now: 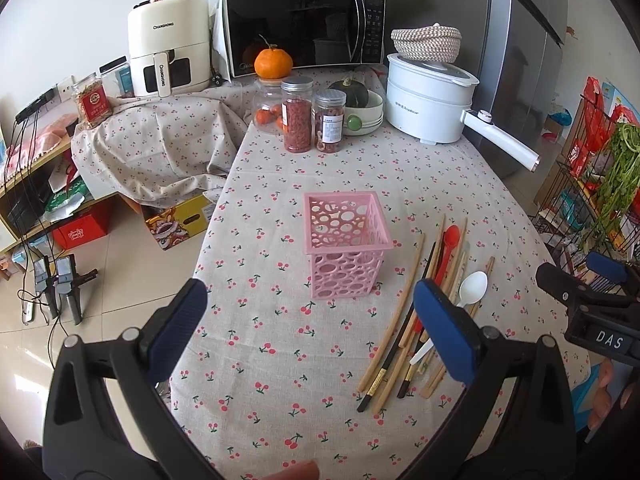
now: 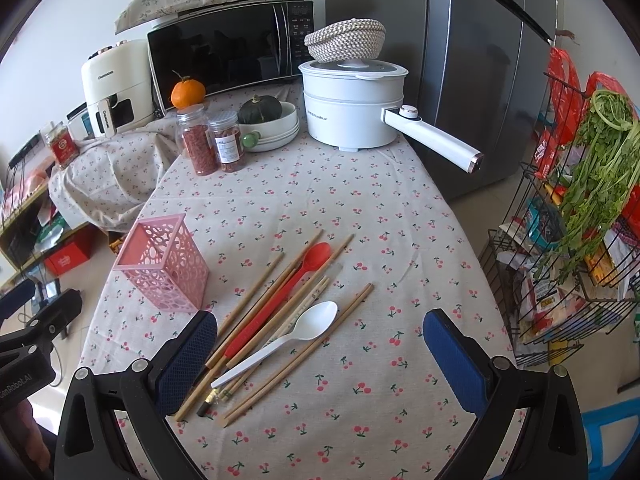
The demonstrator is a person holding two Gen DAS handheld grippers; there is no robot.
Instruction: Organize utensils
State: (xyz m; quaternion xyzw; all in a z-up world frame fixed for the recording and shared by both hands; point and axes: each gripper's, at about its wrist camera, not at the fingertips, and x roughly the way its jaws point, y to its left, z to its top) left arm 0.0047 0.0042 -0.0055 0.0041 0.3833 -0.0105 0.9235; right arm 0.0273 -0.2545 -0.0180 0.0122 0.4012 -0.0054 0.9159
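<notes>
From the left wrist camera, the left tool (image 1: 308, 320) hangs released over the counter (image 1: 280, 360), its two blue-padded fingers (image 1: 178, 328) spread wide with nothing between them. The pink perforated utensil holder (image 1: 346, 246) stands upright just past the tool's centre, toward 12 o'clock, and looks empty. At about 2 o'clock from the tool, the chopsticks (image 1: 396, 320) lie in a loose bundle on the cherry-print cloth, with the red spoon (image 1: 450, 240) among them and the white spoon (image 1: 472, 288) on the bundle's right side; the right finger pad covers part of the pile. The right tool (image 1: 592, 280) shows at the 3 o'clock edge of this view. Farther back, at 12 o'clock, stand two jars (image 1: 312, 120), a microwave (image 1: 304, 24) and a white electric pot (image 1: 430, 100). From the right wrist camera, the right tool (image 2: 320, 350) is likewise released, pads apart, gripping nothing, and the chopsticks (image 2: 260, 320) fan out between its fingers toward 12 o'clock. The red spoon (image 2: 296, 280) lies among the sticks with its bowl pointing away, and the white spoon (image 2: 304, 332) lies across them just beside it, bowl also pointing away. The utensil holder (image 2: 164, 260) stands at 10 o'clock, near the pile but apart from it, and part of the left tool (image 2: 28, 320) shows at 9 o'clock.
</notes>
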